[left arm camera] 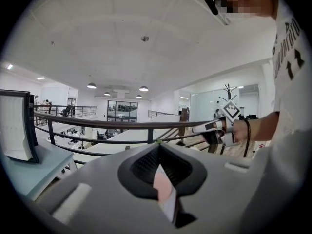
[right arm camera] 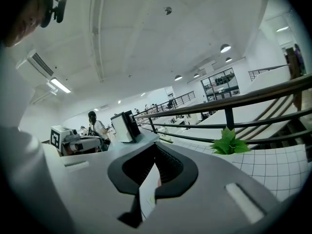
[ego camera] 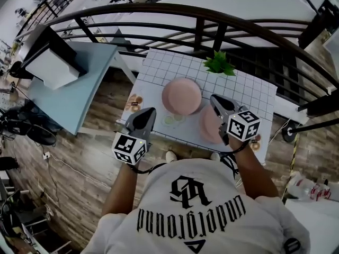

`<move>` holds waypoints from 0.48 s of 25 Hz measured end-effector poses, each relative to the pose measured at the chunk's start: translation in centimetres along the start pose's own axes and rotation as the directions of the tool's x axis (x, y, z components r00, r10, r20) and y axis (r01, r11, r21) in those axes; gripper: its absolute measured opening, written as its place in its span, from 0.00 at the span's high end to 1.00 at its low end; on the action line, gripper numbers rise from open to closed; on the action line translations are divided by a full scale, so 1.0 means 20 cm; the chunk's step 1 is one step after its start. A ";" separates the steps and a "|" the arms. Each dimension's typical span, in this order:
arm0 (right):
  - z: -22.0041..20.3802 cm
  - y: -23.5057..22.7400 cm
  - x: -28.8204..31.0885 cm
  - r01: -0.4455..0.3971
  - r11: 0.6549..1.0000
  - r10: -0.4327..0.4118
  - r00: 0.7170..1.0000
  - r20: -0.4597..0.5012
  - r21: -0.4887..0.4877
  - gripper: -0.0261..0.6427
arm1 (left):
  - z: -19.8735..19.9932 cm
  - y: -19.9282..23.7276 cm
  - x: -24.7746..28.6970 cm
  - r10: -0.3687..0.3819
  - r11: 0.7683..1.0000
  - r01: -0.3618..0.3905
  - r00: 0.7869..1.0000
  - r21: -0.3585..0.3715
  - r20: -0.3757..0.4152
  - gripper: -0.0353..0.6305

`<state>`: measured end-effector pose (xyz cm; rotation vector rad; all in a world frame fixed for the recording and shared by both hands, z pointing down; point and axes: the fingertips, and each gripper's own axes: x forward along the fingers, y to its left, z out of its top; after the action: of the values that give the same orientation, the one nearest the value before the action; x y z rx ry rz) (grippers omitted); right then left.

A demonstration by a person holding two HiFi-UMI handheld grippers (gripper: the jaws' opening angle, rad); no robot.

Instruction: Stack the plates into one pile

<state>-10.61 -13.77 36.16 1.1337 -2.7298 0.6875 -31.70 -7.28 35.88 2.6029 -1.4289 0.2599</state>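
Left gripper (left arm camera: 157,143): jaws pressed together, nothing between them. Right gripper (right arm camera: 155,144): jaws likewise closed and empty. Both point almost level over a white gridded table (ego camera: 249,91), the left above its near left corner and the right above its near right part. One pink plate (ego camera: 181,96) lies at the table's middle. A second pink plate (ego camera: 207,126) lies close to the table's near edge, partly under the right gripper. Nothing is stacked yet.

Likely trouble: closed jaws meeting a rim would shove a plate rather than grip it, and the second plate, so close to the table's edge, could slide off. A shallow pinch on a smooth rim could also slip.
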 end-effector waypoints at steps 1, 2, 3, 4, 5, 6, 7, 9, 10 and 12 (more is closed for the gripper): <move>-0.01 0.03 0.02 0.011 1.000 -0.011 1.000 0.002 0.005 0.96 | -0.01 0.04 -0.03 -0.006 1.000 0.006 1.000 -0.002 -0.001 0.87; -0.02 0.06 0.05 0.020 1.000 -0.020 1.000 0.004 0.009 0.96 | -0.01 0.08 -0.06 -0.010 1.000 0.010 1.000 -0.004 -0.001 0.87; -0.02 0.09 0.07 0.026 1.000 -0.026 1.000 0.006 0.010 0.96 | -0.02 0.12 -0.09 -0.013 1.000 0.013 1.000 -0.004 0.000 0.87; -0.03 0.12 0.10 0.031 0.999 -0.031 0.999 0.007 0.009 0.96 | -0.03 0.16 -0.12 -0.017 1.000 0.017 1.000 -0.005 0.000 0.87; -0.04 0.15 0.11 0.036 0.999 -0.036 0.999 0.009 0.006 0.96 | -0.04 0.19 -0.14 -0.022 1.000 0.022 1.000 -0.005 0.001 0.87; -0.04 0.17 0.13 0.043 0.999 -0.043 0.999 0.009 0.001 0.96 | -0.05 0.21 -0.16 -0.029 1.000 0.029 1.000 -0.006 0.001 0.87; -0.05 0.19 0.13 0.051 0.999 -0.051 0.999 0.007 -0.005 0.96 | -0.06 0.23 -0.17 -0.036 0.999 0.036 0.999 -0.009 0.000 0.87; -0.06 0.21 0.14 0.069 0.998 -0.069 0.998 0.004 -0.009 0.96 | -0.08 0.26 -0.17 -0.048 0.999 0.048 0.999 -0.019 -0.003 0.87; -0.07 0.22 0.14 0.076 0.997 -0.076 0.997 0.002 -0.007 0.96 | -0.10 0.27 -0.17 -0.055 0.998 0.054 0.998 -0.026 -0.004 0.87; -0.09 0.23 0.13 0.087 0.996 -0.087 0.996 -0.007 -0.003 0.96 | -0.12 0.27 -0.16 -0.069 0.997 0.069 0.998 -0.038 -0.009 0.87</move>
<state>-15.81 -11.87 36.82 1.2382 -2.6569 0.6745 -38.06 -7.00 37.82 2.6110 -1.3243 0.2343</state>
